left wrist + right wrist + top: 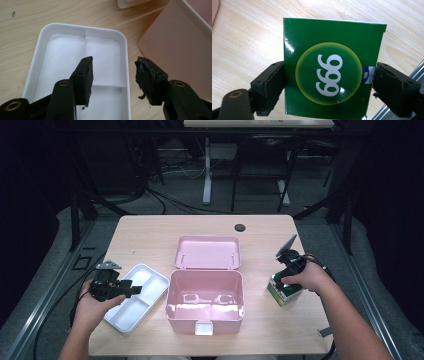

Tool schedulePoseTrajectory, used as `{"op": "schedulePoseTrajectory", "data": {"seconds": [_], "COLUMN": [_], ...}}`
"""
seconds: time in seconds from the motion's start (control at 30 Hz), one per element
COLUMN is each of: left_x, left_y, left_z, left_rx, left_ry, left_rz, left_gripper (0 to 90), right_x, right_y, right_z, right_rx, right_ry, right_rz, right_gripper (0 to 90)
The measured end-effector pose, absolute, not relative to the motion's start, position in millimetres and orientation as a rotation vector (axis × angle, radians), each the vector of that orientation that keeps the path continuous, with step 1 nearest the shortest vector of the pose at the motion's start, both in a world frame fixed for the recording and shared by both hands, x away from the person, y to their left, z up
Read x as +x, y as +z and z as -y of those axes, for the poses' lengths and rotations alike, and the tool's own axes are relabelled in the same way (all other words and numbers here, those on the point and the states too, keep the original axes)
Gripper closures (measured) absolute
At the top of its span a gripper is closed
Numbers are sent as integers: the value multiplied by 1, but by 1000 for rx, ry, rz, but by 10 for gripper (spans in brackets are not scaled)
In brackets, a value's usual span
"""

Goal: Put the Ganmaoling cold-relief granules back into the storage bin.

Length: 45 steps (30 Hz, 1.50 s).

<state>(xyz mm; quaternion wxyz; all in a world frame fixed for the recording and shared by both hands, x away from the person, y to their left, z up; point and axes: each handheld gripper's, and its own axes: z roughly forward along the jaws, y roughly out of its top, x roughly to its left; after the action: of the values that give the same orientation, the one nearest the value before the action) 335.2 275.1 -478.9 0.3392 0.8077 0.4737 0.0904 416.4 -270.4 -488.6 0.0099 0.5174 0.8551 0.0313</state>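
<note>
The right gripper [328, 82] is clamped on the two side edges of a green box marked 999 [329, 67], which stands on the wooden table [150, 232] at its right, likely ready to go into the open pink storage box [205, 302] in the middle. That hand reaches in from above. The left gripper [113, 75] hangs unclenched and empty over the white divided tray [65, 32] at the near left.
</note>
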Motion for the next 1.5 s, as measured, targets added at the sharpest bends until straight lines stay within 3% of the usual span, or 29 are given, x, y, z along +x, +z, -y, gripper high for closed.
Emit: {"op": "schedulePoseTrajectory", "data": {"seconds": [0.9,1.5], "left_x": [335,334], "left_y": [-479,-479], "left_z": [-276,-276], "left_rx": [2092,2095], "left_ry": [237,234], "left_rz": [-1236,-1235], "left_gripper": [483,483], "right_x": [413,402], "right_y": [-472,-446], "right_z": [266,249], "right_rx": [1556,1293], "right_ry": [112,122], "right_rz": [-2692,-2797], "right_gripper": [159,163]}}
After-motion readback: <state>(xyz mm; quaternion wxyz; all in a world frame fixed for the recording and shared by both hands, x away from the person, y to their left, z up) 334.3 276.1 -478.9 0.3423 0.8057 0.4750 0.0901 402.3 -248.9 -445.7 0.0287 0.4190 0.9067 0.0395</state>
